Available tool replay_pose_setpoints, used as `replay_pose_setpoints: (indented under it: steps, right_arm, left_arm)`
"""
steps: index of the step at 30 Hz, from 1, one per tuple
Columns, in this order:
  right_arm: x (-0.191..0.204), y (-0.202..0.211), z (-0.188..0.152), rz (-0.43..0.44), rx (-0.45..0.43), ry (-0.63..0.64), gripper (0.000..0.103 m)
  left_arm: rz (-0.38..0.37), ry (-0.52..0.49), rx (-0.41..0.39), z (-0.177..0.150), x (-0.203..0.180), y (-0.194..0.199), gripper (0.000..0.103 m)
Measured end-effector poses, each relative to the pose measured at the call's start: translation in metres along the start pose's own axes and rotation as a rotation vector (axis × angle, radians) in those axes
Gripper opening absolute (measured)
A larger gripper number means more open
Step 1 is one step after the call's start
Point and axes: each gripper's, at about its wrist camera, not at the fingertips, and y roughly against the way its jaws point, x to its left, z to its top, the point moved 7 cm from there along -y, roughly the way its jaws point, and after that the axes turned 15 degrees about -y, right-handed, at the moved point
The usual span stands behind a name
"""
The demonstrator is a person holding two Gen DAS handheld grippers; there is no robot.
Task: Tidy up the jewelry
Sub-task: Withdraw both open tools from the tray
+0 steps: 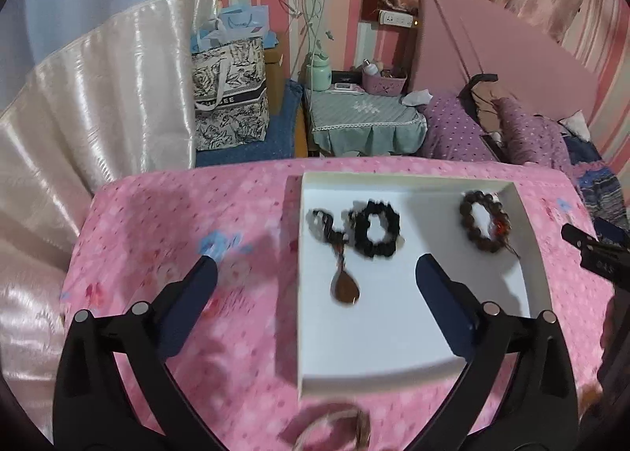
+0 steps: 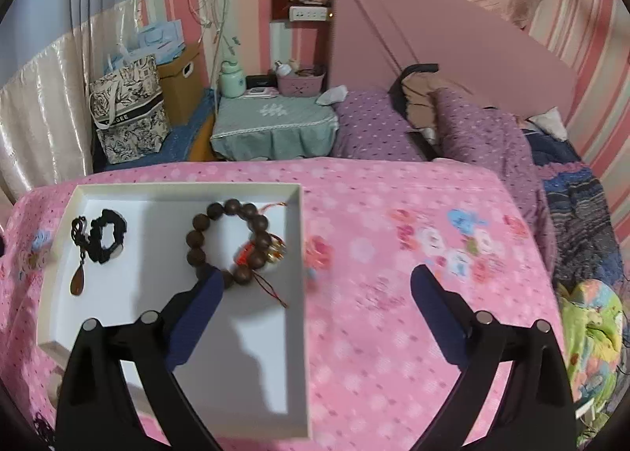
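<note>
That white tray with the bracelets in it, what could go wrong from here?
1. The pendant necklace lies against the black bracelet; picking one up might drag the other along.
2. The brown bead bracelet trails a thin red cord near the tray wall, which could snag.
3. A blurred ring-shaped piece sits outside the tray, under the open left gripper, and could get knocked.

A: Where can I pass?
B: Pink bedspread (image 2: 393, 313) right of the white tray (image 2: 301, 254) is bare. Tray's near half (image 1: 393, 352) is free too.
A: Obstacles?
B: Wooden bead bracelet (image 2: 232, 242), black scrunchie (image 1: 376, 230), pendant necklace (image 1: 342, 273) fill its far half; low rim all round.
</note>
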Motion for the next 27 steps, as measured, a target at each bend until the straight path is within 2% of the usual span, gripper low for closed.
replay_pose_setpoints:
  steps: [4, 8, 12, 15, 23, 27]
  right_arm:
    - [-0.009, 0.014, -0.008, -0.043, -0.022, 0.027, 0.096]
    - [-0.010, 0.027, -0.016, -0.106, -0.071, 0.086, 0.096]
    - [-0.002, 0.037, -0.022, -0.056, -0.068, 0.098, 0.096]
    - [0.008, 0.048, -0.018, 0.002, -0.102, 0.084, 0.096]
    - [0.053, 0.057, 0.010, 0.132, -0.110, 0.051, 0.096]
    - [0.070, 0.046, 0.015, 0.188, -0.092, 0.045, 0.096]
  left_arm:
    - [0.002, -0.014, 0.002, -0.021, 0.004, 0.019, 0.100]
    - [0.048, -0.050, 0.001, -0.041, 0.002, 0.032, 0.100]
    - [0.056, -0.052, 0.039, -0.064, 0.000, 0.029, 0.100]
    - [0.035, -0.047, 0.039, -0.075, -0.005, 0.028, 0.100]
    - [0.041, -0.077, 0.009, -0.083, -0.018, 0.033, 0.100]
    - [0.015, -0.075, 0.011, -0.089, -0.020, 0.025, 0.100]
